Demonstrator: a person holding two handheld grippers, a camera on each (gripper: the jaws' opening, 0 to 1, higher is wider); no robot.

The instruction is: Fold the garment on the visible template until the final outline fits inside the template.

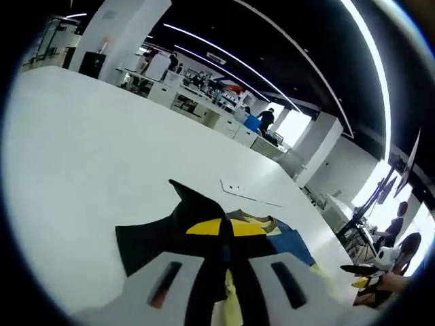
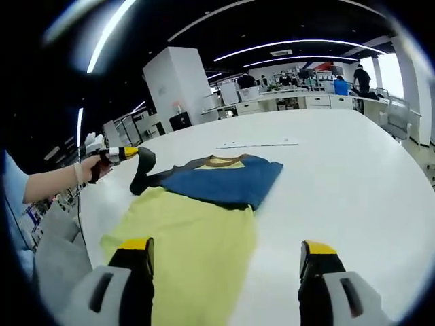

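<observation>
Left tongs [image 2: 139,157] pinch the black sleeve [image 1: 153,238] of the yellow, blue and black T-shirt [image 2: 204,217].
The garment lies on the white tabletop [image 2: 340,183]; right tongs [image 2: 225,261] spread apart, empty, over its yellow hem.

No text, label, brand or number can be read — not on anything, in either view.
</observation>
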